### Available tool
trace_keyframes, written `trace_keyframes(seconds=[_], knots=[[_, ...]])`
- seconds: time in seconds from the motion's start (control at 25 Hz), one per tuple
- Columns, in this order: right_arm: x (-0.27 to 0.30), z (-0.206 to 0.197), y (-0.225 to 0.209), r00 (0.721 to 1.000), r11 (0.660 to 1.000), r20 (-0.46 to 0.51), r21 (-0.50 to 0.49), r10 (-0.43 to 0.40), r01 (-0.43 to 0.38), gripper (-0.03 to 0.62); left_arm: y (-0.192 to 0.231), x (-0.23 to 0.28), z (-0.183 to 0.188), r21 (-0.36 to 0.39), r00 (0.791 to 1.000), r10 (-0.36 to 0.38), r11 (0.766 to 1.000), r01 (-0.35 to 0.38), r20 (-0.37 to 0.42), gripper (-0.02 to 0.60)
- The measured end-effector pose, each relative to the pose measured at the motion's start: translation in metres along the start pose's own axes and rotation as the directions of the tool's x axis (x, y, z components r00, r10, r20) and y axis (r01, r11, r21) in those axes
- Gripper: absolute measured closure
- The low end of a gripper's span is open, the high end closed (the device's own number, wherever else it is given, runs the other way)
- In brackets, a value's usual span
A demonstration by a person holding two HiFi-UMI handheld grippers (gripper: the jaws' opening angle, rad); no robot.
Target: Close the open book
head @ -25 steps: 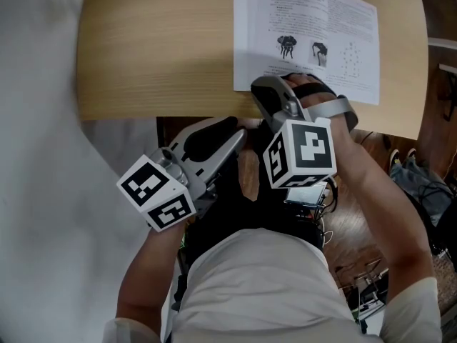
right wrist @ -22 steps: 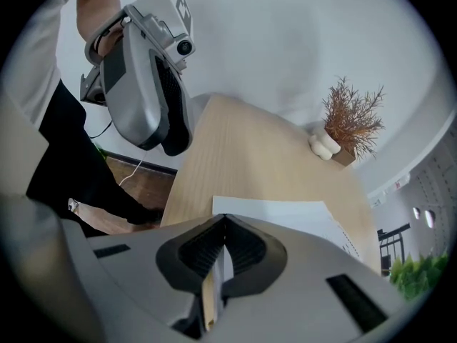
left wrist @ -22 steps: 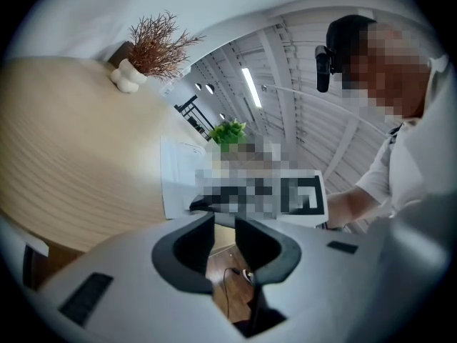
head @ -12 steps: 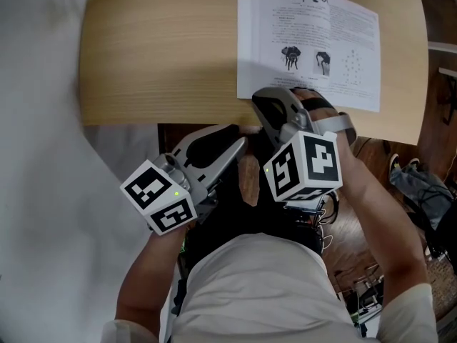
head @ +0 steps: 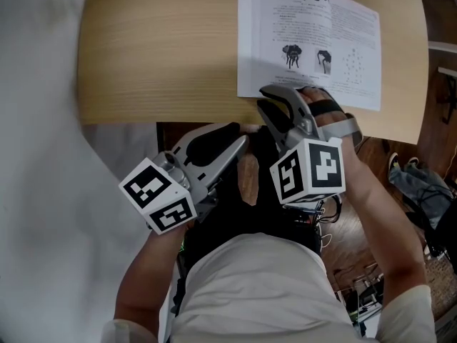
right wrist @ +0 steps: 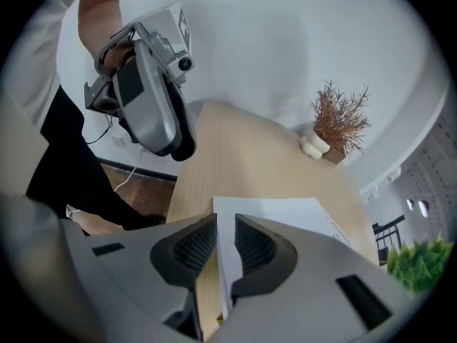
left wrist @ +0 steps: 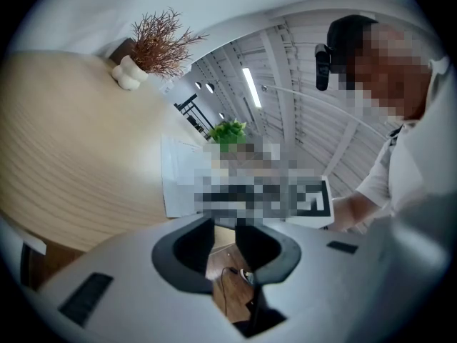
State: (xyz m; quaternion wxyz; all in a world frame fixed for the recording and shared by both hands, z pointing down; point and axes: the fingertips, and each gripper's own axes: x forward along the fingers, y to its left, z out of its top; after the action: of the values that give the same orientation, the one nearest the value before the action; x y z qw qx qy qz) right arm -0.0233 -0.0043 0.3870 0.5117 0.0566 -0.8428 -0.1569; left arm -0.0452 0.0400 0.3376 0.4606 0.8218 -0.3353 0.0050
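The left tongs (head: 239, 128) and right tongs (head: 280, 96) are pale grey plastic with black pads (right wrist: 191, 245). Behind each sits a white cube (head: 158, 195) with black square markers. Thin cables (head: 321, 209) hang under the right one. The person wears a white short-sleeved shirt (head: 250, 284).

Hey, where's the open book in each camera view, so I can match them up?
Head view: open book, upper right, by the near edge.
Left gripper view: centre, white pages partly under a blurred patch.
Right gripper view: lower centre, corner toward the camera.
Shared landmark: the light wooden table under it.
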Motion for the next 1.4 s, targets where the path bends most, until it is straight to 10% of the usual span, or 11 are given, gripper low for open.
trace_keyframes(seconds=[0.32, 0.48, 0.68, 0.88, 1.12, 1.2, 1.32, 1.4], knots=[[0.004, -0.006, 0.001, 0.999, 1.0, -0.037, 0.008, -0.002, 0.003, 0.526, 0.001, -0.002, -0.002, -0.002, 1.0, -0.004, 1.0, 0.004, -0.001, 0.517], [-0.009, -0.01, -0.011, 0.999, 0.985, -0.022, 0.168, -0.03, 0.034, 0.525, 0.001, 0.001, -0.002, -0.004, 1.0, -0.008, 1.0, 0.008, 0.004, 0.517], [-0.034, -0.04, -0.04, 0.987, 0.847, -0.045, 0.508, -0.156, 0.158, 0.311, 0.005, 0.012, 0.006, 0.027, 1.0, 0.023, 0.999, -0.023, 0.01, 0.517], [-0.03, -0.065, -0.059, 0.965, 0.696, -0.117, 0.673, -0.234, 0.25, 0.239, 0.008, 0.028, 0.021, 0.034, 1.0, 0.027, 0.999, -0.027, 0.015, 0.517], [-0.013, -0.083, -0.06, 0.945, 0.732, -0.21, 0.597, -0.251, 0.327, 0.24, 0.002, 0.052, 0.026, 0.029, 1.0, 0.029, 0.999, -0.029, 0.013, 0.517], [-0.017, -0.09, -0.065, 0.935, 0.735, -0.233, 0.577, -0.268, 0.355, 0.291, -0.002, 0.058, 0.028, 0.024, 0.999, 0.029, 0.999, -0.03, 0.015, 0.517], [-0.024, -0.103, -0.071, 0.911, 0.731, -0.276, 0.546, -0.306, 0.41, 0.559, -0.005, 0.062, 0.029, 0.019, 1.0, 0.029, 0.999, -0.029, 0.011, 0.517], [-0.026, -0.099, -0.072, 0.915, 0.713, -0.247, 0.574, -0.319, 0.403, 0.566, -0.002, 0.061, 0.028, 0.017, 1.0, 0.028, 0.999, -0.028, 0.009, 0.517]])
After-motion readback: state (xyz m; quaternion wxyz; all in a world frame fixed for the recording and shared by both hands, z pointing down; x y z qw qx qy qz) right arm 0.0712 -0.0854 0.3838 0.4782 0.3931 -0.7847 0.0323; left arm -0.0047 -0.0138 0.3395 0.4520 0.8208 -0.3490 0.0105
